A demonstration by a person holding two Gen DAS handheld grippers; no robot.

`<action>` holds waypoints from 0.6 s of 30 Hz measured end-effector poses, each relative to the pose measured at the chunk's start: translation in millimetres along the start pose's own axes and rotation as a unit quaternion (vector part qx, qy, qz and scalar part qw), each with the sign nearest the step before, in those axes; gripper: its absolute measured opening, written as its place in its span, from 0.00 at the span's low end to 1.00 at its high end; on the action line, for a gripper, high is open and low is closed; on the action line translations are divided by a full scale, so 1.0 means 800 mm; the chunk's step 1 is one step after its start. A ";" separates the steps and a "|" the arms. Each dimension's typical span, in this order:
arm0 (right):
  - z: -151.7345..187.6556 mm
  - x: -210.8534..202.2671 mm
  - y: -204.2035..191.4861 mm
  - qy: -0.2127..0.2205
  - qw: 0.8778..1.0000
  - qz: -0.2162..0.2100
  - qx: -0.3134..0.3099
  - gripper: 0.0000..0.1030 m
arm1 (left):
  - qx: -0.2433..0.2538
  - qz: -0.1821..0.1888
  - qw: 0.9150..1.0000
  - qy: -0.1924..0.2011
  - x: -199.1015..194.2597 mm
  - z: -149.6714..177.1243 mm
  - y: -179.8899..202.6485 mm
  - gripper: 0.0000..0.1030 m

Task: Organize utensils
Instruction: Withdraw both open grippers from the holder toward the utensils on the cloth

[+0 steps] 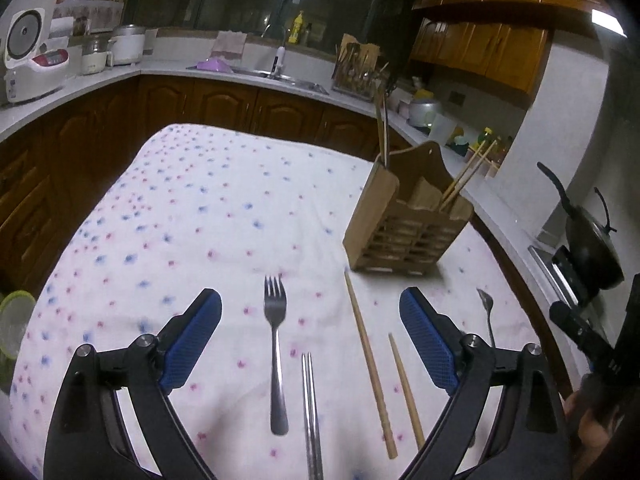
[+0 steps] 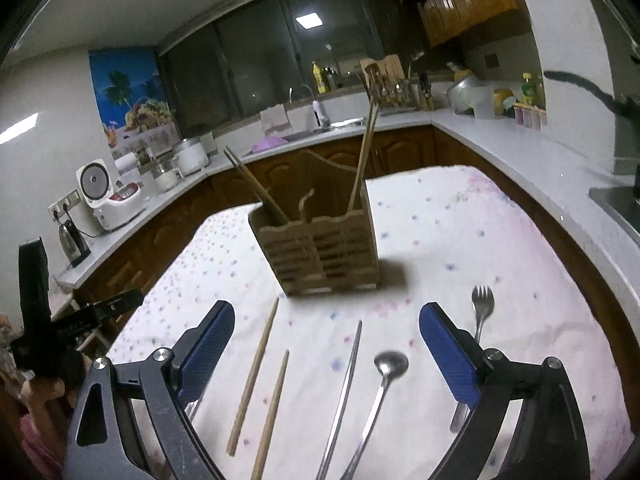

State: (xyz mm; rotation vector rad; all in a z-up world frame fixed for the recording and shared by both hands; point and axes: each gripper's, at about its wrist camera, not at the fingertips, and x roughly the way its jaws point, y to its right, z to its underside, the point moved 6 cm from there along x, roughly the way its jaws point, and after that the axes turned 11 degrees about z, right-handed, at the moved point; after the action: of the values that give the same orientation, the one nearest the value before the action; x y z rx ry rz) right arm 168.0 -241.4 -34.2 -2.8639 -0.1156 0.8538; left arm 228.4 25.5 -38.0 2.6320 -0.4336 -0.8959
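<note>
Hovering over utensils (image 1: pixel 276 352), no writing legible.

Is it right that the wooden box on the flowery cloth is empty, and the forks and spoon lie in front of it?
Not quite. The wooden box is not empty: the right wrist view shows chopsticks standing in it. The rest is right: the forks and spoon lie on the flowery cloth in front of it.

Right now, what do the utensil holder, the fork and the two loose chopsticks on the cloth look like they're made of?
Utensil holder: apparently wood or bamboo, matte tan, slatted front. Fork: likely stainless steel, grey with a reflective sheen. Loose chopsticks: seemingly bamboo or wood, pale tan, no shine.
</note>
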 end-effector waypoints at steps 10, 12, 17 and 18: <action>0.029 0.013 0.009 -0.033 0.999 0.015 0.003 0.92 | 0.006 -0.004 0.999 -0.041 0.014 0.018 0.003 0.90; 0.031 0.016 0.010 -0.036 0.999 0.015 0.003 0.92 | 0.008 -0.005 0.999 -0.048 0.018 0.020 0.003 0.90; 0.034 0.025 0.007 -0.044 0.999 0.015 -0.001 0.92 | 0.010 -0.011 0.998 -0.066 0.030 0.024 0.002 0.90; 0.034 0.028 0.007 -0.046 0.999 0.014 -0.003 0.92 | 0.012 -0.013 0.997 -0.070 0.033 0.025 0.002 0.90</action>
State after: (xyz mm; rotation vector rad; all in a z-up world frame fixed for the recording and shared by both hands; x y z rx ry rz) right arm 171.6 -240.8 -69.5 -2.8388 -0.0882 0.9922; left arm 235.9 10.1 -66.4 2.6111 -0.4488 -1.0944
